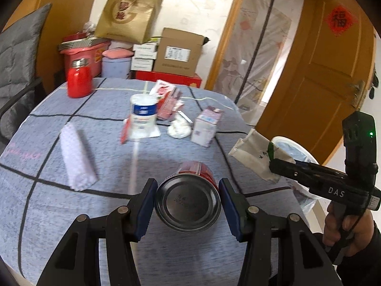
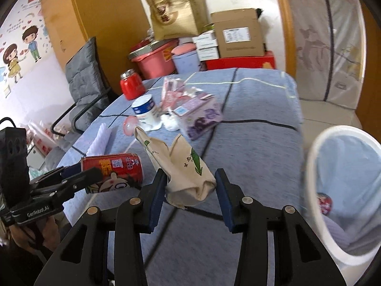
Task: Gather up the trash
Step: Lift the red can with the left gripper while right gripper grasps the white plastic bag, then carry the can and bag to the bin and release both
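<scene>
While both hands hover over the grey tabletop (image 1: 71, 214), the left gripper (image 1: 188, 202) fingers squeeze a light, slippery red metal can (image 1: 190, 195) round its middle; the right gripper (image 2: 190, 190) fingers pinch a soft, crumpled cream paper bag (image 2: 183, 166), near the white round bin (image 2: 316, 157).

The left gripper (image 1: 188, 202) clamps a red metal drink can (image 1: 190, 197) sideways; the right gripper (image 2: 190, 194) pinches a crumpled beige paper carton (image 2: 181, 169), both angled downward.
</scene>
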`<state>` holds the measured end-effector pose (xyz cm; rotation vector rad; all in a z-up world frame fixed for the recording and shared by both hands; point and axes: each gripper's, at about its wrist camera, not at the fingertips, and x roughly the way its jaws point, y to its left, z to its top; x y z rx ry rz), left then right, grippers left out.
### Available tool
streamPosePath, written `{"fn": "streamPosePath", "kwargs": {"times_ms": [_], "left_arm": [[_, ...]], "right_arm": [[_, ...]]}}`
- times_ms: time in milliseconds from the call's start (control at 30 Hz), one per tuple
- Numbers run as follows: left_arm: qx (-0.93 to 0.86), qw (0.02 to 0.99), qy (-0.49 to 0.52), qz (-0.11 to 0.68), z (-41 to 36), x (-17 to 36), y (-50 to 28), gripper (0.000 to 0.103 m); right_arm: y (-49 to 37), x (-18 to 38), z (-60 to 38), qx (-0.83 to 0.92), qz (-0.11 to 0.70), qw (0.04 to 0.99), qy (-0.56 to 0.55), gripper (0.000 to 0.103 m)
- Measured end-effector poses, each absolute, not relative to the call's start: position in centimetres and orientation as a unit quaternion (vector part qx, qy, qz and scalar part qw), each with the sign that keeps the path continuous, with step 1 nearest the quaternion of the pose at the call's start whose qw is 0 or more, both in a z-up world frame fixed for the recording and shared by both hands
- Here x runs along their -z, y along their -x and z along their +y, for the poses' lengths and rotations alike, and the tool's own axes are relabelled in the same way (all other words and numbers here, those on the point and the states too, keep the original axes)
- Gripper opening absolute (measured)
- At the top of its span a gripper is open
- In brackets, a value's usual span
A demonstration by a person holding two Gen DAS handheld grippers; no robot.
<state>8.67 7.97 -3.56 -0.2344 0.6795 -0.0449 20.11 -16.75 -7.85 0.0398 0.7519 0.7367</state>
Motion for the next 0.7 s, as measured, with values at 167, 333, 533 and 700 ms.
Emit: {"fn": "streamPosePath", "kwargs": {"times_ms": [167,333,533,700], "left_arm": [[0.039,0.938,0.102,0.328,5.9,2.7,-9.0,0.053],[0.053,0.941,0.093,0.322,4.1,1.8,-9.2,0.052],[0.072,0.942,0.079,0.319,2.0,1.3,-10.2,0.052],[0.089,0.943,0.071,0.314,0.4,0.6,-11.2,0.052]], "right_arm": [[-19.6,7.4,-19.2,-0.337,0.352,0.873,-0.031,0.043],[-19.3,7.0,-21.3,-0.324,0.343,0.881,-0.041,0.043],[-19.1,6.7,-23.9,-0.303,0.338,0.89,-0.053,0.043],[-19.3,6.3,-26.6,-0.277,0.33,0.9,-0.065,0.043]]}}
